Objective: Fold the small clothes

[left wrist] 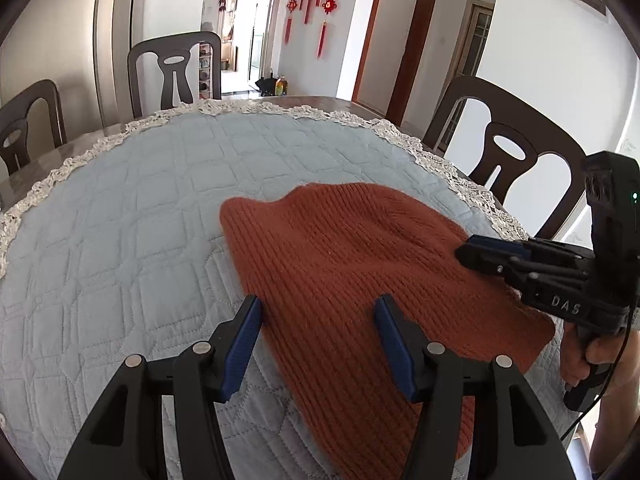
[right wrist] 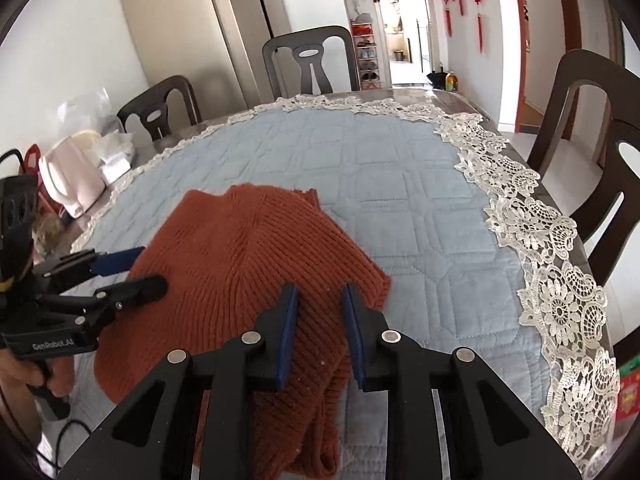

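Now the knit point(left wrist: 360, 280) lies on the quilt point(left wrist: 120, 220), running diagonally ahead of both claws. Left claw point(left wrist: 318, 302) hangs wide, empty, straddling its near-left edge; right claw point(right wrist: 320, 292), narrower and nearer, grips nothing.

Rust ribbed knit garment point(left wrist: 340, 264), rumpled, on quilted cloth.

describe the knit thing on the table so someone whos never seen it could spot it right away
Find the dining table under a pale blue quilted cloth with a white lace border. On the cloth's near part, in front of the two tools, lies a rust-orange ribbed knit garment, lying flat. It is the only piece of clothing there and the only warm colour on the blue.
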